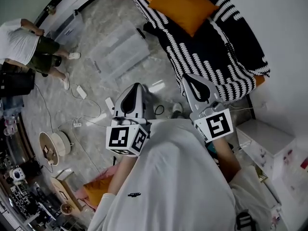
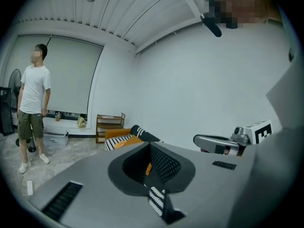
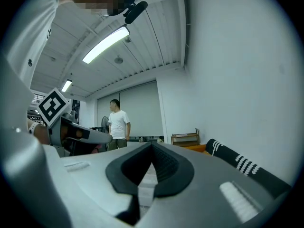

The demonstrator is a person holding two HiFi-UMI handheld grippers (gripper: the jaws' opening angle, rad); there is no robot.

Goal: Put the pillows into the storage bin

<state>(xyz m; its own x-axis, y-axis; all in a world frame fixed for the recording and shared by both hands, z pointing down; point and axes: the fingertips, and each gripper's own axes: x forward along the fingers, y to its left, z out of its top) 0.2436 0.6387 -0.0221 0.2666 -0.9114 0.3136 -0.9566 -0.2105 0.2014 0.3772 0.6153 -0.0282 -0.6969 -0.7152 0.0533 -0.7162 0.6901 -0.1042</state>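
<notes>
- Your left gripper (image 2: 150,146) is clenched. Its jaws meet at the tips, with nothing between them, and they touch nothing.
- Your right gripper (image 3: 152,145) is clenched the same way, jaws together and empty, in the air.
- The two grippers sit side by side in front of your chest, a little apart. The left one tips slightly down and the right one is about level.
- Ahead of the right jaws, well apart from them, the orange pillow (image 1: 183,6) lies on a black-and-white striped cover (image 1: 219,57).
- The near edge of that cover is just beyond the right jaws' tips in the head view.
- In the left gripper view the pillow shows past the closed tips, slightly to their left.
- A clear bin (image 1: 120,51) lies on the floor ahead of the left jaws. It is left of the cover and apart from the pillow.
- A wooden shelf (image 2: 110,126) stands by the wall, beyond the cover.
- A person (image 1: 26,42) stands far to the left of the left jaws, beside a smaller clear box (image 1: 70,27).
</notes>
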